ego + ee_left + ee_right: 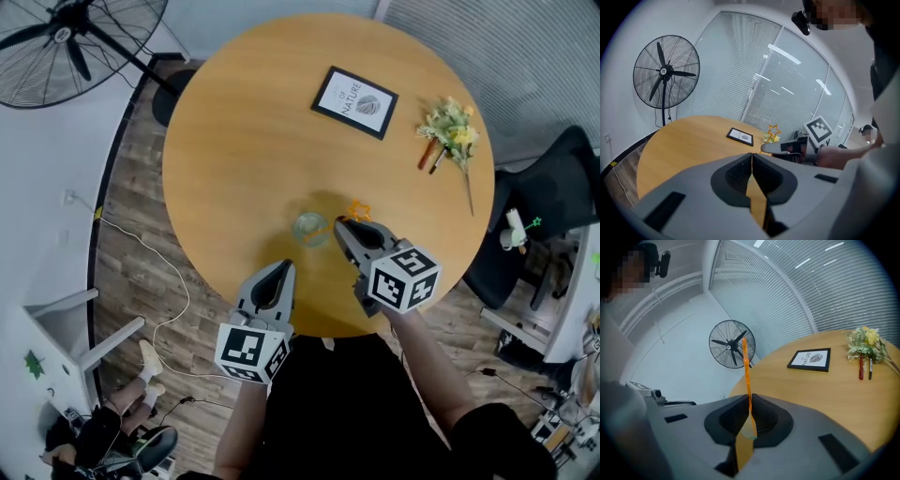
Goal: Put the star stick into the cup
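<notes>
A clear glass cup point(308, 226) stands on the round wooden table point(234, 141), near its front edge. My right gripper point(341, 228) hovers just right of the cup, shut on the orange star stick, whose star point(357, 210) pokes out beside the jaws. In the right gripper view the thin orange stick point(746, 371) rises straight up from between the shut jaws of the right gripper point(750, 398). My left gripper point(284, 269) is below and left of the cup, shut with nothing in it point(752, 155). From the left gripper view I see the star point(774, 129) above the right gripper point(783, 147).
A framed "NATURE" picture point(354, 102) lies at the table's far side. A bunch of yellow flowers with pens point(451, 133) lies at the far right. A standing fan point(66, 45) is off the table at the left, and a black chair point(562, 197) at the right.
</notes>
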Available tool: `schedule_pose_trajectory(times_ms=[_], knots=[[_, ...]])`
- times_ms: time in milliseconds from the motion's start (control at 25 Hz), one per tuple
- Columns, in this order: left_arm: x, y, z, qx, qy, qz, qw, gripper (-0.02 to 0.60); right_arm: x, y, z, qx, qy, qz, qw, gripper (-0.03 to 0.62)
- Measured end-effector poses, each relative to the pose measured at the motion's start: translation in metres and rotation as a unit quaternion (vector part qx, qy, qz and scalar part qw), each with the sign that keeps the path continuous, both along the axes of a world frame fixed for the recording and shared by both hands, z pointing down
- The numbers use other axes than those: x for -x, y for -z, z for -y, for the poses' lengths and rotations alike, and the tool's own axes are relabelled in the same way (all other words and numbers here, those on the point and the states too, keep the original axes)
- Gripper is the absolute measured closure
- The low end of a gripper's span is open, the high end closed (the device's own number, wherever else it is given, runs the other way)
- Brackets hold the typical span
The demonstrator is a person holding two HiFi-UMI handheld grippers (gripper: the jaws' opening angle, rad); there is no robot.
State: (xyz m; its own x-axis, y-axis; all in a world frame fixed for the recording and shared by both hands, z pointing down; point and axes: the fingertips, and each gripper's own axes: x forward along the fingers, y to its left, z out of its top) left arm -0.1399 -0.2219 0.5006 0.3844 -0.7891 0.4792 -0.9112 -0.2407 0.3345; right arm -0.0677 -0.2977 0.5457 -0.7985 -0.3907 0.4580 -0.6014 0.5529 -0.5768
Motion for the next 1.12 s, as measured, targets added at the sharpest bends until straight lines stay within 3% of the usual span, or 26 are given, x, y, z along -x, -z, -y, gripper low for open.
schedule_pose_trajectory(times_ms=[1120], knots=[[0.000,-0.005,-0.007,0.006,0.003,0.005,1.0000,0.581,-0.001,-0.034,-0.010,0.052,0.004,-0.028,0.998,0.557]])
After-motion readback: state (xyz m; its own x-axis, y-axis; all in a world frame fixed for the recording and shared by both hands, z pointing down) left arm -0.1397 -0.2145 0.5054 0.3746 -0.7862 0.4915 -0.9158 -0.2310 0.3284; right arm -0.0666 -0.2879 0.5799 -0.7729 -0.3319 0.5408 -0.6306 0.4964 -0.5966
